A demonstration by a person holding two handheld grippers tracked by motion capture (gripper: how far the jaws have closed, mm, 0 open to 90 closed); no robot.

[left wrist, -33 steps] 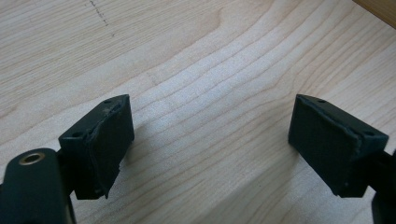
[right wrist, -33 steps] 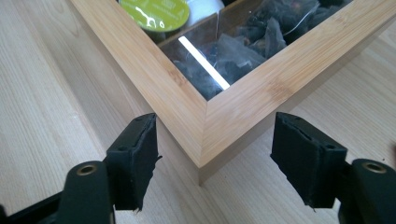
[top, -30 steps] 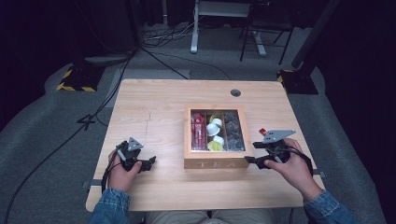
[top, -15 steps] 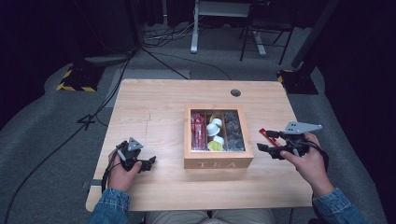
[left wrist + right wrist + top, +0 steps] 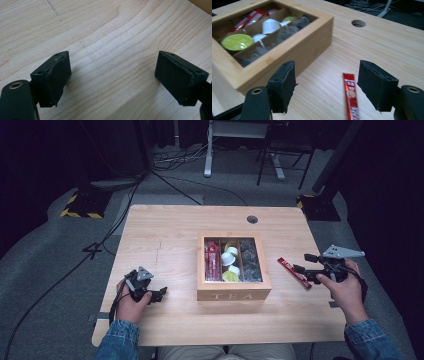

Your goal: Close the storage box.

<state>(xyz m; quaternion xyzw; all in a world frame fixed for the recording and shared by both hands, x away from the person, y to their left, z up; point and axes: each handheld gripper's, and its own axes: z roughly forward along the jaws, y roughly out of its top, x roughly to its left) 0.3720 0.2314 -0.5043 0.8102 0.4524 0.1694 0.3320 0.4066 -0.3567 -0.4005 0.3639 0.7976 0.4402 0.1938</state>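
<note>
Right tool (image 5: pixel 301 263) now farther right of tea box (image 5: pixel 234 295) — jaws apart, empty — red sachet (image 5: pixel 294 272) beneath; left tool (image 5: pixel 161 294) likewise gaping.

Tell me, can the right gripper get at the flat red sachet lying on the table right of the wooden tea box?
Probably yes: the right gripper is open, the flat red sachet lies bare on the table, clear of the wooden tea box.
</note>
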